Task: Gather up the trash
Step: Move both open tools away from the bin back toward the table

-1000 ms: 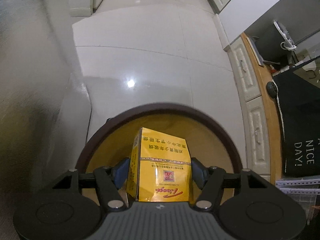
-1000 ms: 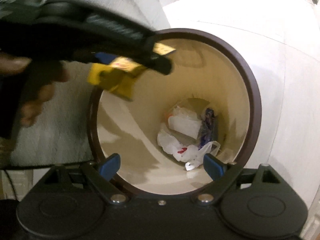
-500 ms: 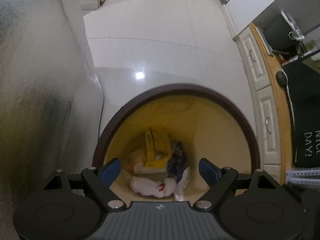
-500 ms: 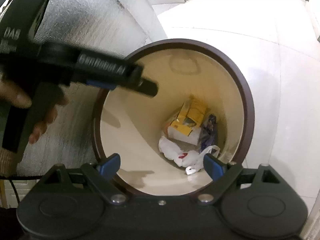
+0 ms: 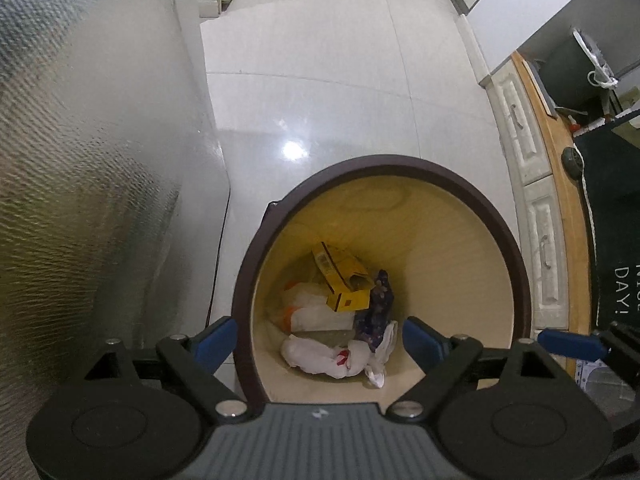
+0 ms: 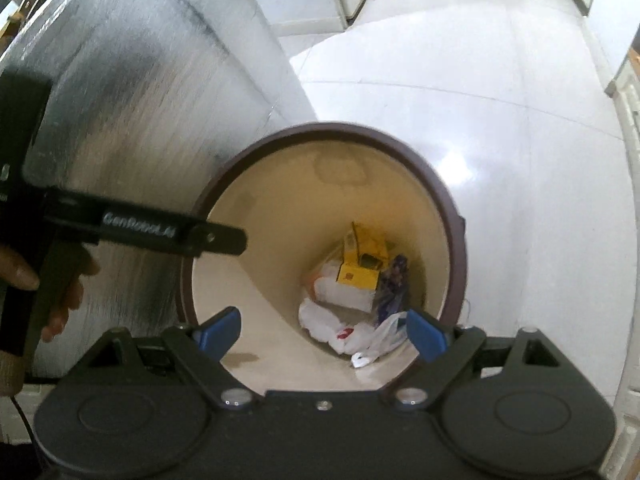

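A round bin with a dark brown rim [image 5: 384, 162] [image 6: 332, 128] stands on the tiled floor. At its bottom a yellow box [image 5: 344, 280] [image 6: 364, 264] lies tilted on white plastic bags [image 5: 320, 356] [image 6: 336, 328], beside a purple wrapper [image 5: 378, 304] [image 6: 394, 284]. My left gripper [image 5: 320, 340] hangs over the bin's near left edge, its jaws opening with nothing between them. In the right wrist view its black body [image 6: 152, 232] juts in from the left, held by a hand [image 6: 60, 280]. My right gripper [image 6: 323, 332] is open and empty above the bin.
A silver textured surface [image 5: 80, 160] rises close on the bin's left. White drawer fronts [image 5: 536, 240] under a wooden-edged top and a dark cloth printed "DAY!" [image 5: 616, 240] stand to the right. Glossy pale floor tiles [image 5: 320, 80] stretch beyond the bin.
The yellow box left my left gripper and dropped to the bottom of the bin. The left jaws spread wider and that gripper drew back leftward off the bin's mouth.
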